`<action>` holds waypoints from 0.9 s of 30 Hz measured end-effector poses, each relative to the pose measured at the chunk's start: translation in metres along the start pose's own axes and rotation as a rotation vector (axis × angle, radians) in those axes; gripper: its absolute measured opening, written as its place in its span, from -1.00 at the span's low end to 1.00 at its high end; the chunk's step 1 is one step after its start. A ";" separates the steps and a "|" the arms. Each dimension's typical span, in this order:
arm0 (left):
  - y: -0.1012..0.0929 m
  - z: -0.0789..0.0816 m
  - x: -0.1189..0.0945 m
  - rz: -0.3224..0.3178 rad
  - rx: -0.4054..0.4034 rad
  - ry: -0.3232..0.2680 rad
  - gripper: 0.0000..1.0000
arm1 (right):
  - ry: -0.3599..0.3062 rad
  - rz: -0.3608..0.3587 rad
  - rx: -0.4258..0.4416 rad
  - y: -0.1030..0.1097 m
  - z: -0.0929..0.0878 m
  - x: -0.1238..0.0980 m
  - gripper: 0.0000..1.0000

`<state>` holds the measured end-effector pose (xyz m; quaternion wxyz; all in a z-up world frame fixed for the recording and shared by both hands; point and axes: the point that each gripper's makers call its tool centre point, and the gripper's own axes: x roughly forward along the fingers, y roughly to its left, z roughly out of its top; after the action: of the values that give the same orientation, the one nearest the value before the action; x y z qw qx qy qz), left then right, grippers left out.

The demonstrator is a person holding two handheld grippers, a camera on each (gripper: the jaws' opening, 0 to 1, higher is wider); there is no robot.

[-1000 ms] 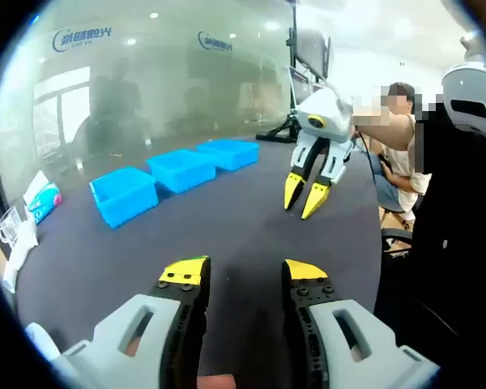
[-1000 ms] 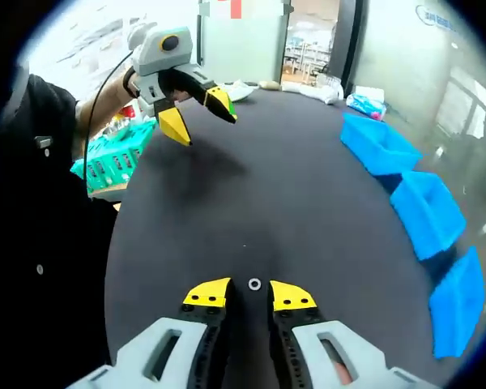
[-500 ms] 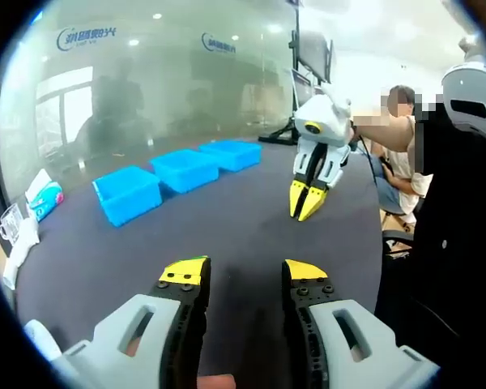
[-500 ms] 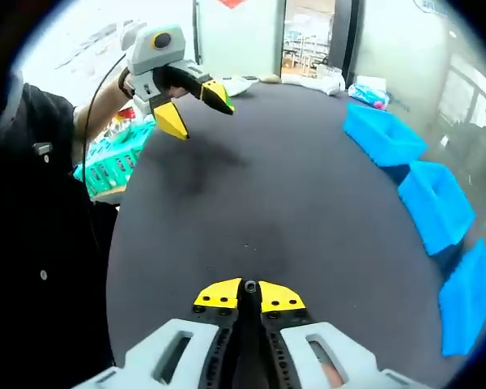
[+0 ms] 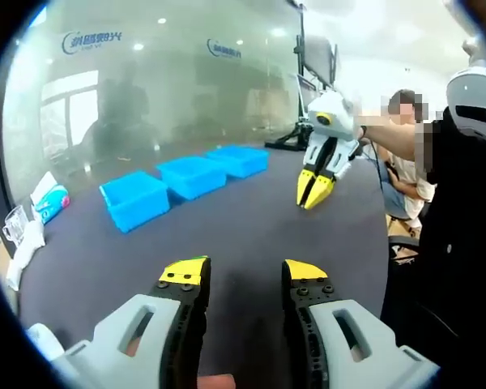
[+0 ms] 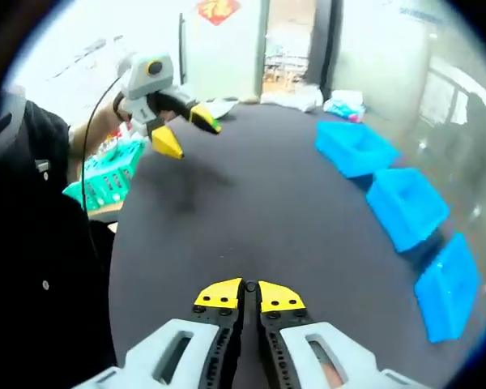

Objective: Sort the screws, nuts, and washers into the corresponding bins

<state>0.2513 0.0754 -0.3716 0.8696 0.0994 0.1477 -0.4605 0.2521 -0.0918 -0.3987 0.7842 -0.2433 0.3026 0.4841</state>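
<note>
My right gripper [image 6: 245, 293] is shut, and a small metal washer [image 6: 249, 286] is pinched between its yellow tips, held above the dark table [image 6: 267, 211]. From the left gripper view the right gripper [image 5: 312, 191] hangs over the far right of the table with its jaws together. My left gripper [image 5: 243, 271] stands open with nothing between its fingers, and in the right gripper view the left gripper [image 6: 188, 134] is raised at the upper left. Three blue bins [image 5: 135, 198] [image 5: 193, 174] [image 5: 239, 158] stand in a row; the same bins [image 6: 352, 147] [image 6: 407, 207] [image 6: 447, 285] line the right side.
A green basket [image 6: 105, 170] sits off the table's left edge. A tissue pack [image 5: 47, 198] and white items lie at the table's end. A seated person [image 5: 401, 162] is beyond the right edge. A glass wall stands behind the bins.
The right gripper closed on the washer that lay between its tips and rose from the table with it. The left gripper stayed open and barely moved.
</note>
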 end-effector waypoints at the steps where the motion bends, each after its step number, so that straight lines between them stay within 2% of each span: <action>1: 0.001 0.001 0.000 0.004 0.001 -0.003 -0.33 | -0.018 -0.021 0.012 -0.006 0.002 -0.005 -0.93; 11: 0.006 0.012 0.002 0.029 -0.004 -0.032 -0.33 | -0.126 -0.149 0.066 -0.055 0.016 -0.041 -0.93; 18: 0.007 0.014 0.005 0.034 -0.017 -0.039 -0.33 | -0.243 -0.246 0.115 -0.089 0.034 -0.062 -0.93; 21: 0.007 0.015 0.007 0.033 -0.015 -0.039 -0.33 | -0.282 -0.277 0.131 -0.107 0.044 -0.062 -0.93; 27: 0.005 0.015 0.008 0.030 -0.019 -0.044 -0.33 | -0.287 -0.302 0.150 -0.145 0.059 -0.042 -0.93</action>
<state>0.2620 0.0673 -0.3597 0.8804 0.0831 0.1313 -0.4481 0.3830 -0.1373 -0.3147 0.8986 -0.1556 0.1831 0.3670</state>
